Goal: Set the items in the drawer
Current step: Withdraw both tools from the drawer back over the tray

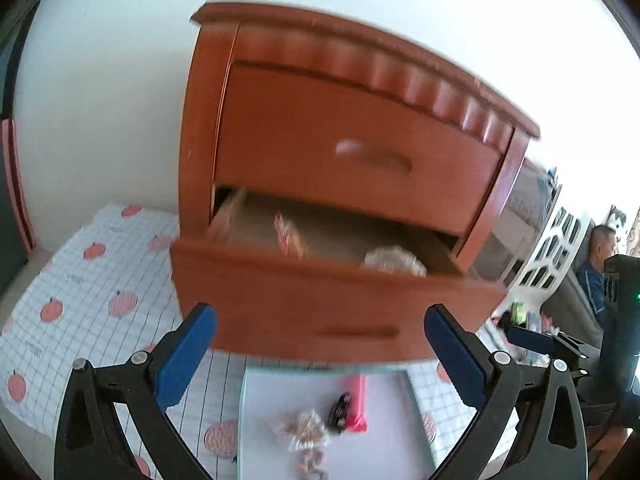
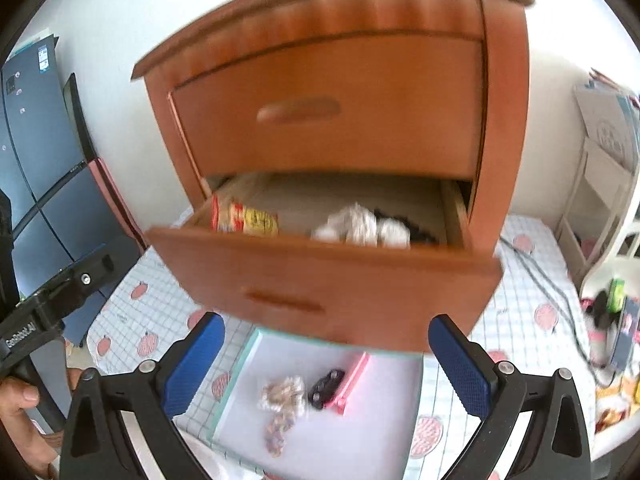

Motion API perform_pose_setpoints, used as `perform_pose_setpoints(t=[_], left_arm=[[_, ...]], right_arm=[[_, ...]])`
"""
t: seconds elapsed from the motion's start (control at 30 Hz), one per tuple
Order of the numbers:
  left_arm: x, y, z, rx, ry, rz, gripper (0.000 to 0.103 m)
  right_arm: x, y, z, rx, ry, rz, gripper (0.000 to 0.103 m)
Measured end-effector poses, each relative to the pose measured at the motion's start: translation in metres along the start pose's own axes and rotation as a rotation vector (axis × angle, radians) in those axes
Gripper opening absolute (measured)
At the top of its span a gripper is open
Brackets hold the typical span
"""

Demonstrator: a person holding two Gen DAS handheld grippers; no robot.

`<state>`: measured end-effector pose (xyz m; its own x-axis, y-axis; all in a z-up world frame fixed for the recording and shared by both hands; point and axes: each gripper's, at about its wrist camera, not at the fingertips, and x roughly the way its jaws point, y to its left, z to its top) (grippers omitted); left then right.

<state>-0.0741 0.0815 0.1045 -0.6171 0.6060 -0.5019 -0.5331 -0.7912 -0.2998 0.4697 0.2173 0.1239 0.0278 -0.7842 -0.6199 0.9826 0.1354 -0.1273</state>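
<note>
A brown wooden nightstand has its lower drawer (image 1: 320, 300) (image 2: 340, 280) pulled out. Inside lie a red-and-yellow snack packet (image 2: 246, 218) (image 1: 290, 236) and a crumpled white item (image 2: 362, 226) (image 1: 394, 260), with something black beside it. In front sits a pale tray (image 1: 384, 432) (image 2: 360, 432) holding a beige snack bag (image 1: 306, 426) (image 2: 282, 394), a small black toy car (image 1: 340, 406) (image 2: 326, 388) and a pink flat item (image 1: 356, 402) (image 2: 352, 380). My left gripper (image 1: 320, 354) and right gripper (image 2: 326, 364) both hover open above the tray, holding nothing.
A white cloth with peach prints (image 1: 88, 280) (image 2: 536, 312) covers the surface. The upper drawer (image 1: 352, 152) is closed. A blue cabinet (image 2: 36, 168) stands left. A seated person (image 1: 598, 268) and a white chair are at the right. Clutter (image 2: 612, 320) and a cable lie far right.
</note>
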Motion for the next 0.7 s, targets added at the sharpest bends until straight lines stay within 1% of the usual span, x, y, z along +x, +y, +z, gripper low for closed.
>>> perform_pose_setpoints(t=[0.1,0.17,0.3,0.43,0.47,0.53,0.63,0.7], left_arm=[[0.010,0.007,-0.020,-0.019,0.042,-0.007,0.103],[0.021,0.015,-0.037,-0.051,0.085,-0.015,0.103],[0.054,0.027,-0.073,-0.102,0.222,-0.012,0.103],[0.086,0.031,-0.109,-0.087,0.339,0.030,0.103],[0.092,0.033,-0.116,-0.088,0.367,0.038,0.103],[0.107,0.038,-0.125,-0.107,0.416,0.053,0.103],[0.128,0.044,-0.126,-0.151,0.468,0.058,0.103],[0.140,0.044,-0.125,-0.154,0.481,0.053,0.103]], right_arm=[[0.011,-0.001,-0.024,0.010,0.039,-0.006,0.103],[0.022,-0.004,-0.041,0.022,0.064,-0.012,0.103],[0.052,-0.014,-0.075,0.066,0.147,-0.025,0.103],[0.084,-0.022,-0.105,0.101,0.240,-0.037,0.103],[0.089,-0.023,-0.109,0.108,0.252,-0.040,0.103],[0.103,-0.028,-0.118,0.126,0.286,-0.045,0.103],[0.119,-0.032,-0.124,0.146,0.331,-0.060,0.103],[0.130,-0.033,-0.127,0.141,0.350,-0.059,0.103]])
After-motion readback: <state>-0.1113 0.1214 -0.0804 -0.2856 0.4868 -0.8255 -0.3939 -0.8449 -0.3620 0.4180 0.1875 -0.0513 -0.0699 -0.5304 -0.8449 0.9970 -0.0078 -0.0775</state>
